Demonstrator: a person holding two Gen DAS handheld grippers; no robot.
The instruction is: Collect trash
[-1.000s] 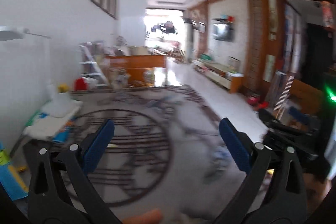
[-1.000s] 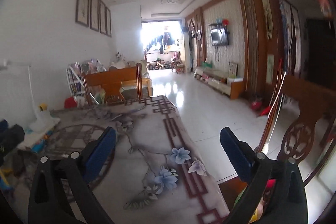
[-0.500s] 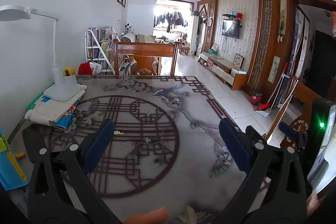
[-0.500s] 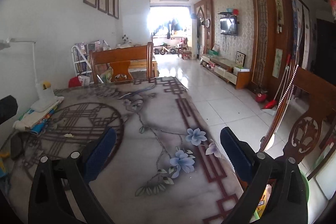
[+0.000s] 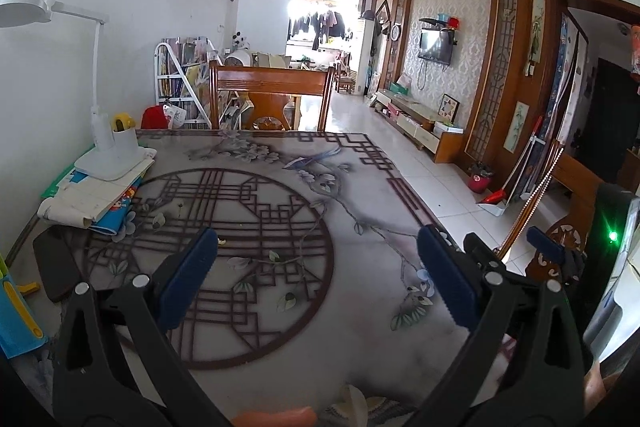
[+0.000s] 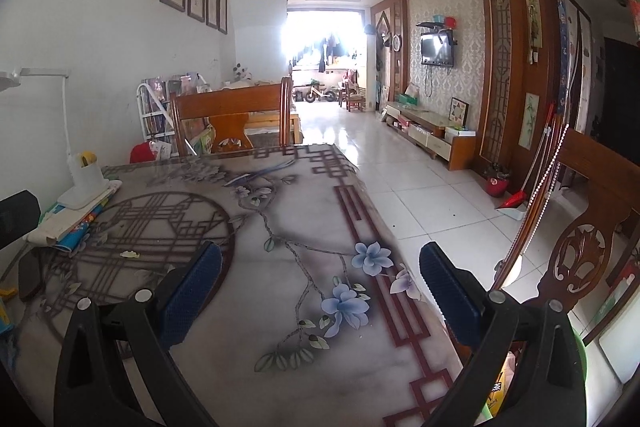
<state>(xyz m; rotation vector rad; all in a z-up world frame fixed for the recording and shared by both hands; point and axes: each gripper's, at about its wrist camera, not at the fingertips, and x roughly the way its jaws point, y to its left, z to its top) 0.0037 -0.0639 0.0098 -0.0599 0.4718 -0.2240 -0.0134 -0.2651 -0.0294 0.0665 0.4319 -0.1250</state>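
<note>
My left gripper [image 5: 316, 259] is open and empty above the patterned table [image 5: 360, 331]. A small pale scrap of trash [image 5: 221, 240] lies on the table just beyond the left fingertip [image 5: 192, 279]. The same scrap shows in the right wrist view [image 6: 130, 254], left of my right gripper [image 6: 320, 267], which is open and empty over the table's right side. Pale crumpled trash [image 5: 356, 401] lies at the table's near edge under the left gripper. A green bin [image 6: 576, 359] with wrappers stands on the floor at the lower right.
A white desk lamp [image 5: 108, 151] stands on a stack of papers and books [image 5: 92, 199] at the table's left. A dark flat object [image 5: 56, 267] lies at the left edge. A wooden chair [image 5: 272, 99] stands at the far side, another chair [image 6: 580, 255] at the right.
Both views have steadied after a blurred swing. The left gripper has tilted down and come nearer the table. The right gripper now looks more over the table's right side.
</note>
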